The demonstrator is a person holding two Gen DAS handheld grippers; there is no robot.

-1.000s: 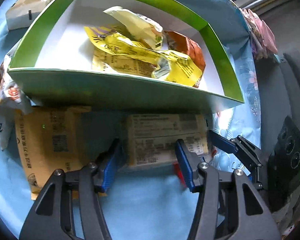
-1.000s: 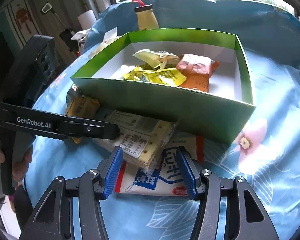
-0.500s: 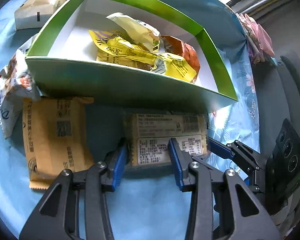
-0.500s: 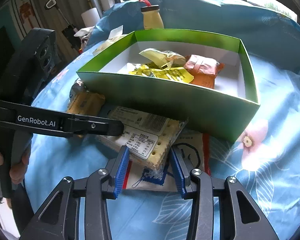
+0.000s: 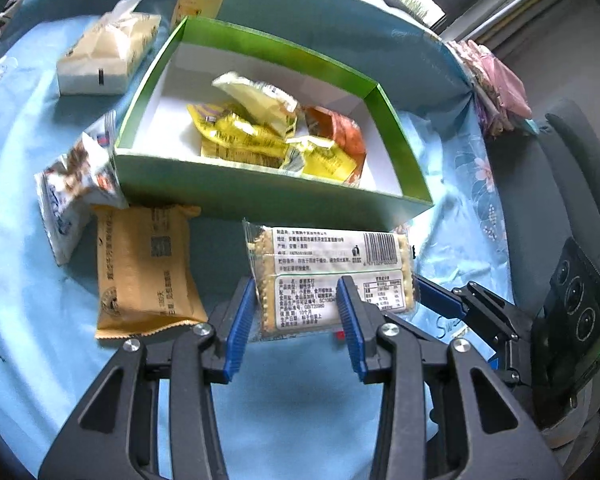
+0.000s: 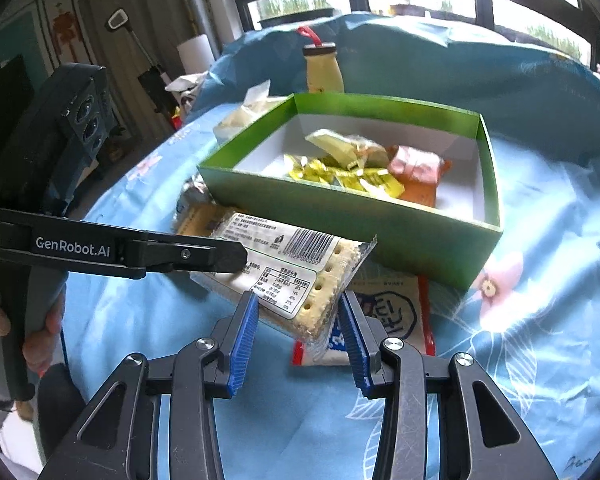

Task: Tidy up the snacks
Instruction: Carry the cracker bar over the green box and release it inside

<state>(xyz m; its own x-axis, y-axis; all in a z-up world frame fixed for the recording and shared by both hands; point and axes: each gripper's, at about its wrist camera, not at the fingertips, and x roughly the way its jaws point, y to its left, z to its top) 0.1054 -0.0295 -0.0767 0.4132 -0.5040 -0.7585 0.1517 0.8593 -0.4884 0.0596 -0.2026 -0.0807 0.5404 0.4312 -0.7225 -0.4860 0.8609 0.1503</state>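
Left gripper (image 5: pixel 296 312) and right gripper (image 6: pixel 296 324) each clamped one end of the cracker pack (image 5: pixel 327 280), held off the blue cloth (image 5: pixel 28 200) at lower centre of frame. Green box (image 5: pixel 260 196) sat just above it, upper centre, holding yellow and orange packets (image 5: pixel 276 140).

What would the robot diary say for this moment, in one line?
step: lift cracker pack | left hand-held gripper: shut on it | right hand-held gripper: shut on it | green box: behind, holds snacks
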